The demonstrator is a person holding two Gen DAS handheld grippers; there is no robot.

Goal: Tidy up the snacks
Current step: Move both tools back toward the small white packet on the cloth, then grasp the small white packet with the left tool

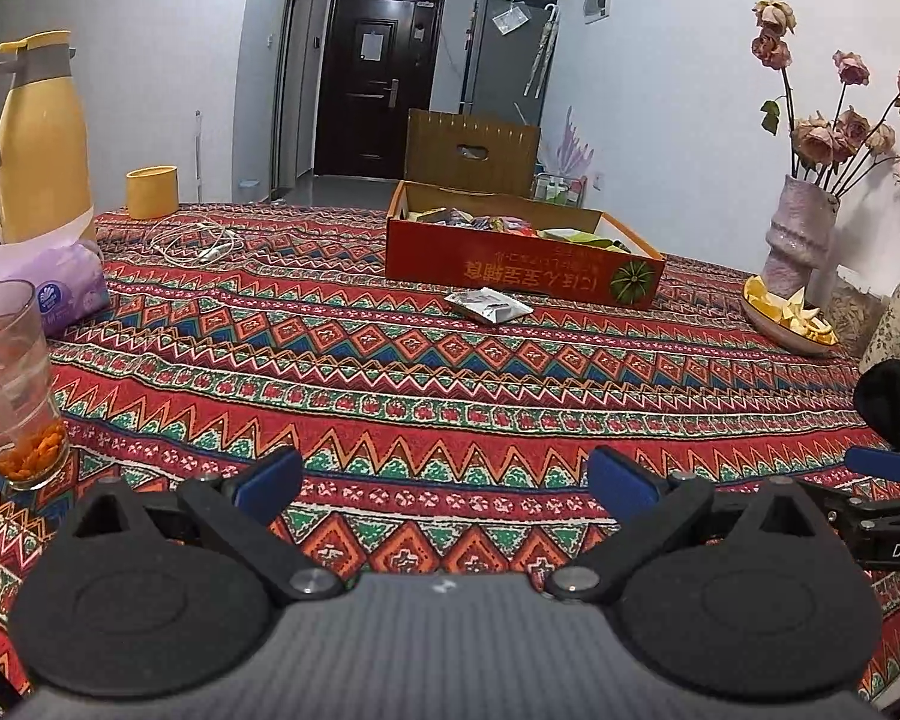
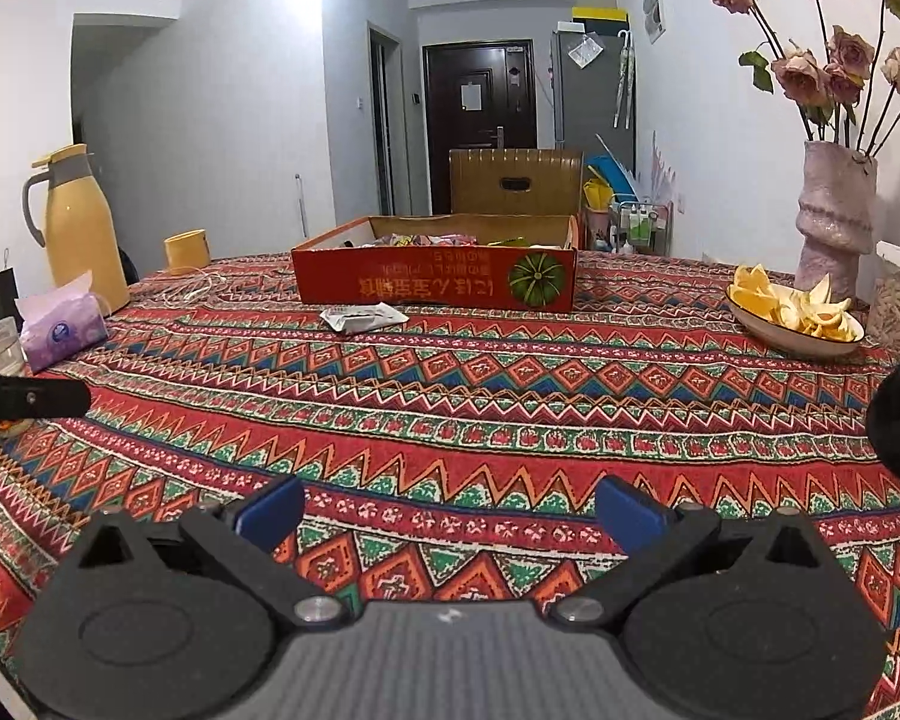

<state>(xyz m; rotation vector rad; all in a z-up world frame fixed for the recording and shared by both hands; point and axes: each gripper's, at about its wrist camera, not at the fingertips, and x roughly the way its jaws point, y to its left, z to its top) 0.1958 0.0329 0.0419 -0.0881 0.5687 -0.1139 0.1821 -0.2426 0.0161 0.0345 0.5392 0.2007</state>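
A red cardboard box (image 1: 510, 264) (image 2: 432, 285) holding several snack packets stands at the far side of the patterned tablecloth. One silver snack packet (image 1: 489, 305) (image 2: 364, 317) lies on the cloth just in front of the box. My left gripper (image 1: 444, 483) is open and empty, low over the near part of the table, well short of the packet. My right gripper (image 2: 450, 510) is open and empty too, also near the front edge. The right gripper's blue pad shows at the right edge of the left wrist view (image 1: 879, 463).
A yellow thermos (image 1: 39, 144) (image 2: 81, 228), a purple tissue pack (image 1: 60, 288) (image 2: 60, 324), a glass with orange bits (image 1: 15, 384), a yellow cup (image 1: 152, 192) and a white cable (image 1: 195, 240) are at the left. A plate of peels (image 2: 792, 315) and a vase of roses (image 2: 834, 216) are at the right.
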